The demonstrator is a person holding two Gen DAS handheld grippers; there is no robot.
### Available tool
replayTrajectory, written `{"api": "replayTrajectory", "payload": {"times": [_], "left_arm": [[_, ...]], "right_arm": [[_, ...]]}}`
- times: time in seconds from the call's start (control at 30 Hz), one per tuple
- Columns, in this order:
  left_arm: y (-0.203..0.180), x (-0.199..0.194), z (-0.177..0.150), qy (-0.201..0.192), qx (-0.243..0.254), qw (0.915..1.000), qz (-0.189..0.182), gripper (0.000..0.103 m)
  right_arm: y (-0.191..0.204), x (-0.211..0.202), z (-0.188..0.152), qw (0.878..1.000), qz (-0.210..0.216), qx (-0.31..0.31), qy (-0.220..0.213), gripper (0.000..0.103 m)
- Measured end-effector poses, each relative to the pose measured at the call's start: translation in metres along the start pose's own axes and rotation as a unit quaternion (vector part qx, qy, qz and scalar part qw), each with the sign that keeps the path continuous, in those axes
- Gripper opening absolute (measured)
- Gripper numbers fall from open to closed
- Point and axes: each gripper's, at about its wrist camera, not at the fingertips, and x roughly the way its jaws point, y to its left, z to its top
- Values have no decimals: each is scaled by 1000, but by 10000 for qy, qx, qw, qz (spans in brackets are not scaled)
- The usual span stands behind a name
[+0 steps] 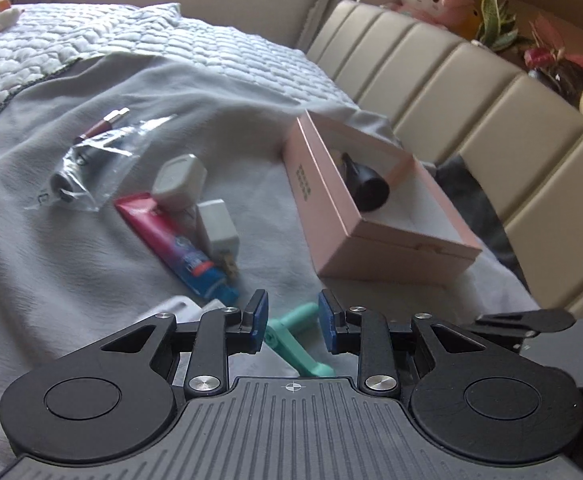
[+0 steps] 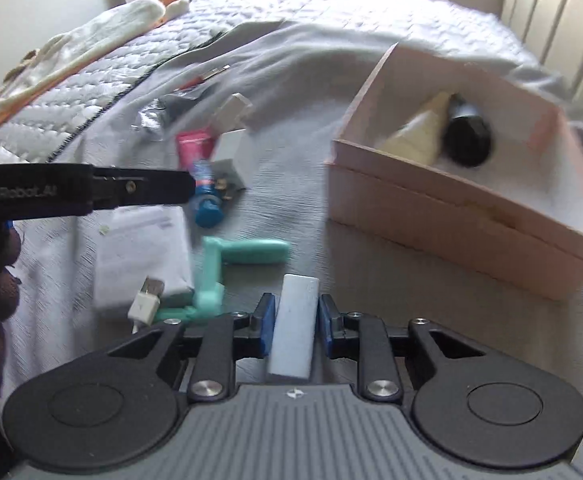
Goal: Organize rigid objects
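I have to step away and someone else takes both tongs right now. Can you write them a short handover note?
Right tongs: shut on a white block, short of the pink box.
Left tongs: open, empty, over the teal handle.
Done: a black bottle and a cream tube lie in the box.
Left on the blanket: toothpaste tube, white charger, grey case, bagged item, lip tube, flat white box, USB plug.
Next, probably: drop the block in the box.
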Motion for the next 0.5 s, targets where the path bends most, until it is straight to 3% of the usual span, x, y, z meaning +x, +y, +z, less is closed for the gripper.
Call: {"api": "replayTrajectory", "payload": {"times": [0.07,0.17,0.27,0.33,0.4,0.5], "left_arm": [[-15,9,-10,131,213,9992,300,30],[-34,15,-24,40,599,9946,847,30],[-40,17,-29,77,569,9922,1106,29],[-43,18,-30,51,512,9907,1257,29],[-46,19,-32,6,498,9893,1374,29],[-51,26,-33,53,447,9885,1441,29]], "right_arm": [[-16,-12,-16,9993,-356,-11,-94,21],[-53,-28,-38,9971,-578,453,-202,21],[-89,-39,-60,9919,-767,933,-401,21],[-102,-44,-74,9894,-784,1058,-610,21],[-111,-44,-87,9875,-628,1215,-779,30],[-112,-39,-105,9849,-575,1219,-1087,32]]}}
